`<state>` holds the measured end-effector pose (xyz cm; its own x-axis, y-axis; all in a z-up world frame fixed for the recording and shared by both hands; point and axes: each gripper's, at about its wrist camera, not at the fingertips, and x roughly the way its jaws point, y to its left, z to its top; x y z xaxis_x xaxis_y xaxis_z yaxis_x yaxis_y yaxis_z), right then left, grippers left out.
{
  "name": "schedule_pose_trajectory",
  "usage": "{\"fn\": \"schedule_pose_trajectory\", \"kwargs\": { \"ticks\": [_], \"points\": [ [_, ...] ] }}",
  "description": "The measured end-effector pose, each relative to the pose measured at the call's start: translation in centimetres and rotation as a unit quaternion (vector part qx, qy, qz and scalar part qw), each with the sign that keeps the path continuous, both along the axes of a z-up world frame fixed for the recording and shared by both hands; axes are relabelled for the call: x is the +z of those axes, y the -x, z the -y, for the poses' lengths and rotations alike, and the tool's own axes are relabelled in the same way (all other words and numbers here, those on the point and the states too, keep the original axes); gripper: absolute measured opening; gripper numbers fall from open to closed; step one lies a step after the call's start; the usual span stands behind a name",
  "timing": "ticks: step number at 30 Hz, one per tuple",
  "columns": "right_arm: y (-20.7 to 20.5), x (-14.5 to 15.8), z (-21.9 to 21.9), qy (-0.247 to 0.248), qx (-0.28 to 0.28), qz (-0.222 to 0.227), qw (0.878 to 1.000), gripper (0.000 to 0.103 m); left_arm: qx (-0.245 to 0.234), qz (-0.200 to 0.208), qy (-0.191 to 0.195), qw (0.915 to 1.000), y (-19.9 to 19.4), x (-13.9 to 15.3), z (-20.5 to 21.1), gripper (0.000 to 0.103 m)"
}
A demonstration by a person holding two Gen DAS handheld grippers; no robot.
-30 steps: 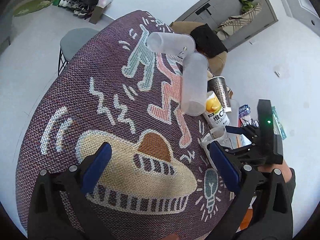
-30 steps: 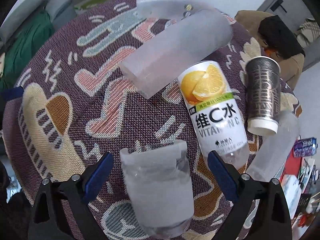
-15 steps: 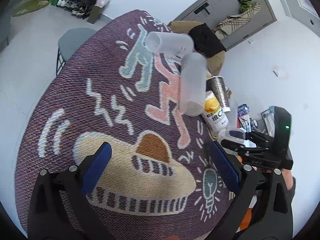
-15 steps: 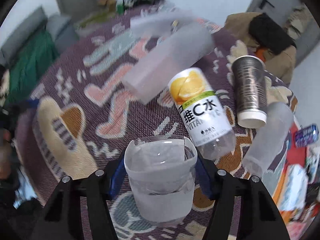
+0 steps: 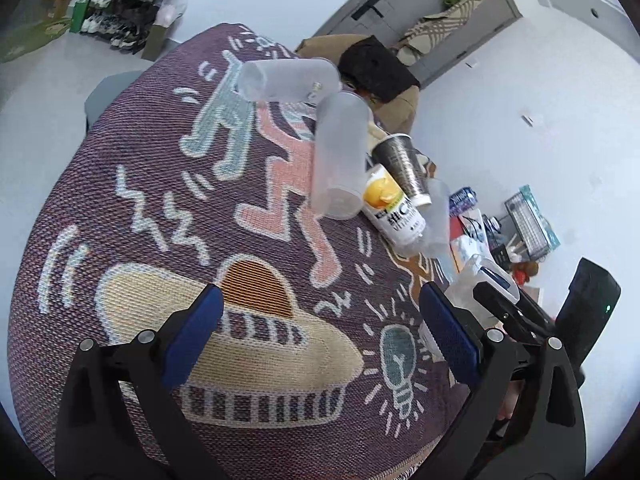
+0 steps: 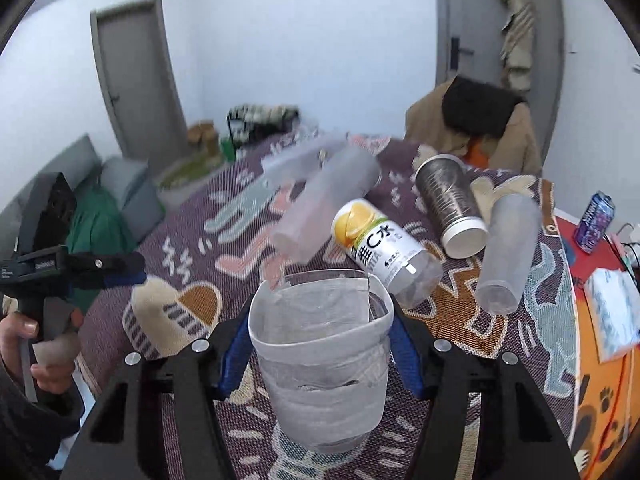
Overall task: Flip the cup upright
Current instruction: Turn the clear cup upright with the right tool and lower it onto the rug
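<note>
- Right gripper [image 6: 320,344]: jaws clamped on the clear cup [image 6: 320,364], mouth up, held above the patterned worktop [image 6: 520,320].
- Left gripper [image 5: 320,340]: jaws apart, holding nothing.
- Beyond the cup: a vitamin bottle [image 6: 384,252] lying on its side.

Left wrist camera is looking steeply down from above the patterned tablecloth [image 5: 132,184], past its own spread fingers. Right wrist camera is sitting lower, facing almost level across the table toward the far wall, very near the cup [image 6: 320,356]. Both views are sharing the vitamin bottle [image 5: 394,210] [image 6: 380,244] and cloth.
</note>
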<state>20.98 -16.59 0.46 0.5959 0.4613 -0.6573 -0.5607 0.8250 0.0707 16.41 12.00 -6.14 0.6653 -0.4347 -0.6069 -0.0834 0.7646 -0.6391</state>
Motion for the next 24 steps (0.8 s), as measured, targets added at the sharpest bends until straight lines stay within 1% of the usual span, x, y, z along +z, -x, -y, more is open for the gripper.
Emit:
{"fn": "schedule_pose_trajectory", "kwargs": {
  "ticks": [2, 5, 10, 16, 20, 23, 24],
  "points": [
    [0.8, -0.3, 0.8, -0.019, -0.018, 0.017, 1.0, 0.06, -0.007, 0.001, -0.003, 1.0, 0.0, 0.1, 0.5, 0.097],
    [1.7, -0.9, 1.4, -0.032, -0.045, 0.036, 0.998, 0.061, -0.015, 0.002, -0.005, 0.9999, 0.0, 0.3, 1.0, 0.097],
    [2.9, -2.7, 1.5, -0.055, -0.054, 0.056, 0.995, 0.061, -0.025, 0.016, 0.005, 0.9995, 0.6, 0.8, 1.6, 0.097],
    [3.7, -4.6, 1.6, -0.056, -0.066, 0.099, 0.991, 0.062, -0.017, 0.019, 0.004, 0.9997, 2.6, 1.7, 1.6, 0.097],
    [3.9, -5.5, 2.2, -0.062, -0.074, 0.096, 0.991, 0.063, -0.005, 0.025, -0.006, 0.9996, 4.7, 2.7, 1.1, 0.097],
    [4.1, -5.6, 2.7, -0.072, -0.08, 0.08, 0.991, 0.065, 0.004, 0.03, -0.012, 0.9995, 6.4, 3.3, 0.9, 0.097],
    [4.3, -5.6, 2.8, -0.077, -0.079, 0.075, 0.991, 0.067, 0.006, 0.031, -0.011, 0.9994, 6.7, 3.4, 0.8, 0.097]
  ]
}}
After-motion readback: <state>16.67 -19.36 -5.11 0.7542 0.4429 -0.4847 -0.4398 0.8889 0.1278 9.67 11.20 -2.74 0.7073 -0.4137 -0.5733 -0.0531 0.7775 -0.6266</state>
